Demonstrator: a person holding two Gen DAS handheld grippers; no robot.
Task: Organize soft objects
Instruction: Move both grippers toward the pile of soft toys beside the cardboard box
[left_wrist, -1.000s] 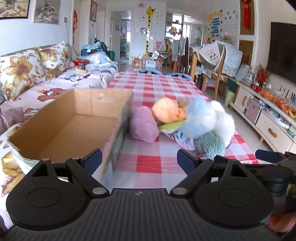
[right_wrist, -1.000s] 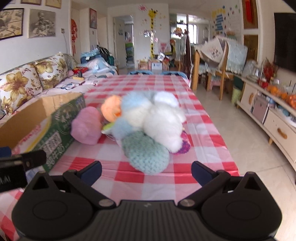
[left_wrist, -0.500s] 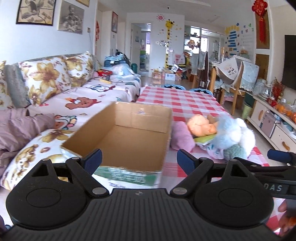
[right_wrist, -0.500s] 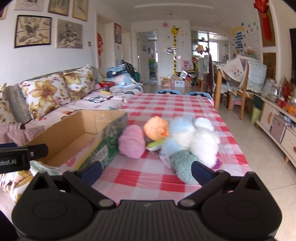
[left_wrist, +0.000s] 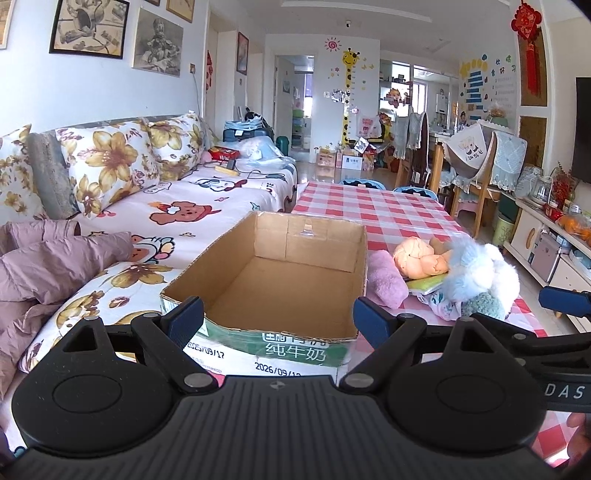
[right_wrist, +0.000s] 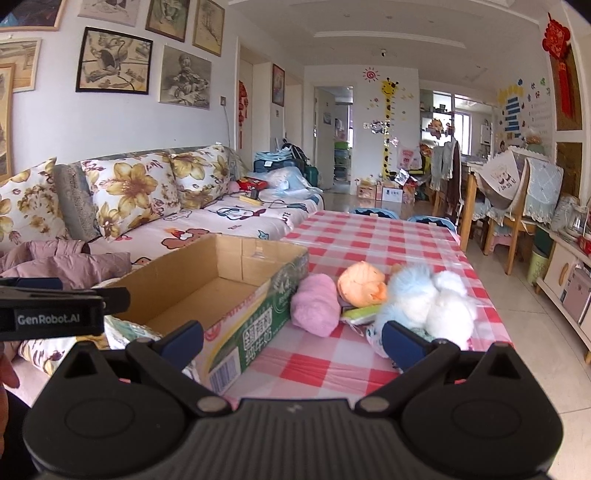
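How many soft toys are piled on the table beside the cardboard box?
5 visible: pink plush nearest the cardboard box, orange plush behind it, light-blue plush, white plush, teal knitted one in front. More may be hidden underneath.

Left tongs (left_wrist: 277, 315) and right tongs (right_wrist: 291, 340) both agape, empty.

Pink plush (left_wrist: 386, 278), orange plush (left_wrist: 419, 256), red-and-white checked tablecloth (left_wrist: 380, 214).

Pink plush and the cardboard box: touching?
Touching. The right wrist view shows the pink plush pressed against the cardboard box at its green side wall, no tablecloth visible between them.
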